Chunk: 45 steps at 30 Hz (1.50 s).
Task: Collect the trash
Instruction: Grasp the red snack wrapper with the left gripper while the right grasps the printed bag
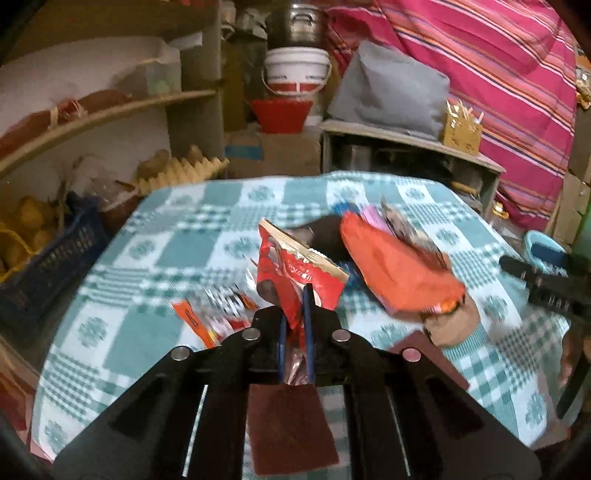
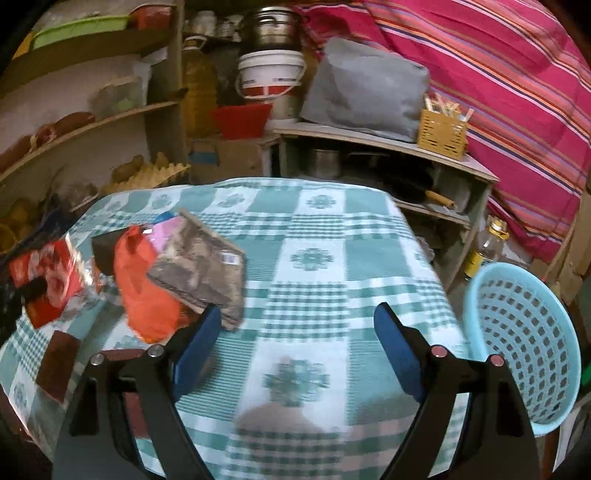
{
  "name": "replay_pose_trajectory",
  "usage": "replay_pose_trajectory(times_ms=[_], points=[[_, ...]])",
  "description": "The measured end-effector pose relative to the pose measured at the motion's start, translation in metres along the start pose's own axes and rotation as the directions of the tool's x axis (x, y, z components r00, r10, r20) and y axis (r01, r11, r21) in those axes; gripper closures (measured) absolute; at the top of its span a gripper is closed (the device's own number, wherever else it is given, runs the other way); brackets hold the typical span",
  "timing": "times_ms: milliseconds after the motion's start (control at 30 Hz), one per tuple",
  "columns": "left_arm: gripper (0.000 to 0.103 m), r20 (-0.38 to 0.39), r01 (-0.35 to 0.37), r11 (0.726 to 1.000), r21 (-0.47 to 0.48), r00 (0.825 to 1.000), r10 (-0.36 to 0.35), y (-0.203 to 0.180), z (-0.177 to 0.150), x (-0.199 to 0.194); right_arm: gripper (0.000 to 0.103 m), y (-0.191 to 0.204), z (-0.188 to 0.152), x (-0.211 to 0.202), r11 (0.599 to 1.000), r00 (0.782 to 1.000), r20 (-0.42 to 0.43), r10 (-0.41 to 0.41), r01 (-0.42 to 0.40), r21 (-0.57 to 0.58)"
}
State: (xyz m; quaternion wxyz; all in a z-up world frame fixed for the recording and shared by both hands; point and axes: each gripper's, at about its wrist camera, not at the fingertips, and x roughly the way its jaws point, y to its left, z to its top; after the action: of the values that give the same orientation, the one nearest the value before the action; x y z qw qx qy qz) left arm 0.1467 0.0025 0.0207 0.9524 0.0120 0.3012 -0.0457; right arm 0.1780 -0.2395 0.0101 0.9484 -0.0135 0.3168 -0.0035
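Green-and-white checked cloth point(image 2: 314, 258) covers the table under both my grippers. Nearest to me on the left side, my left gripper point(image 1: 295, 306) has its blue pads pressed together on a red wrapper point(image 1: 295, 266), which stands up out of the jaws above the cloth. A dark reddish-brown pad point(image 1: 291, 424) lies flat on the cloth just below that gripper, and a second like it point(image 2: 59, 365) shows at the left edge of the right wrist view. Small orange and white sachets point(image 1: 218, 314) lie scattered just left of the pinched wrapper.

My right gripper point(image 2: 297, 325) hangs with its jaws spread wide and nothing between them, only bare cloth. Just beyond its left finger sits the remaining heap of trash: an orange bag point(image 2: 144, 288) with a grey-brown packet point(image 2: 203, 273) lying against it, and pink and blue scraps behind, too blurred to name.

Off the table's right edge, a light blue perforated basket point(image 2: 524, 347) leans tilted; its visible inside shows nothing in it.

Farther back stand wooden shelves point(image 2: 388, 144) carrying a grey cushion point(image 2: 365, 92) and a small yellow basket of sticks point(image 2: 441, 134), a white bucket point(image 2: 271, 75) under a metal pot point(image 2: 271, 29), and a pink striped cloth point(image 2: 498, 92).
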Motion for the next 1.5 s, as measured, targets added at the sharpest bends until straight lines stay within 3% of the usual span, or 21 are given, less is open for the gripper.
replay_pose_trajectory(times_ms=[267, 533, 600, 733, 800, 900, 1200, 1500], points=[[0.097, 0.052, -0.09, 0.996, -0.026, 0.994, 0.092, 0.02, 0.021, 0.011, 0.02, 0.059, -0.002, 0.015, 0.991, 1.0, -0.004, 0.028, -0.029, -0.134], [0.097, 0.046, -0.122, 0.991, -0.061, 0.991, 0.124, 0.042, 0.024, 0.023, 0.023, 0.078, 0.011, 0.031, 0.985, 1.0, 0.016, -0.005, 0.008, -0.172], [0.097, 0.045, -0.123, 0.991, -0.057, 0.991, 0.125, 0.043, 0.024, 0.025, 0.041, 0.077, 0.015, 0.039, 0.986, 1.0, -0.006, 0.006, -0.007, -0.166], [0.097, 0.048, -0.124, 0.991, -0.055, 0.991, 0.127, 0.043, 0.023, 0.024, 0.06, 0.07, 0.019, 0.051, 0.991, 0.998, -0.039, 0.043, -0.048, -0.125], [0.097, 0.049, -0.129, 0.99, -0.056, 0.99, 0.131, 0.044, 0.023, 0.024, 0.076, 0.066, 0.02, 0.053, 0.992, 0.998, -0.041, 0.05, -0.054, -0.114], [0.097, 0.054, -0.13, 0.989, -0.063, 0.99, 0.134, 0.045, 0.024, 0.022, 0.086, 0.057, 0.022, 0.053, 0.994, 0.998, -0.032, 0.046, -0.049, -0.097], [0.097, 0.062, -0.151, 0.987, -0.056, 0.986, 0.154, 0.042, 0.025, 0.018, 0.096, 0.022, 0.03, 0.031, 0.998, 0.999, 0.042, 0.03, -0.028, -0.05], [0.097, 0.117, -0.152, 0.988, -0.039, 0.981, 0.156, 0.017, 0.033, 0.002, 0.096, -0.027, 0.033, -0.001, 1.0, 0.994, 0.109, -0.016, 0.017, -0.009]])
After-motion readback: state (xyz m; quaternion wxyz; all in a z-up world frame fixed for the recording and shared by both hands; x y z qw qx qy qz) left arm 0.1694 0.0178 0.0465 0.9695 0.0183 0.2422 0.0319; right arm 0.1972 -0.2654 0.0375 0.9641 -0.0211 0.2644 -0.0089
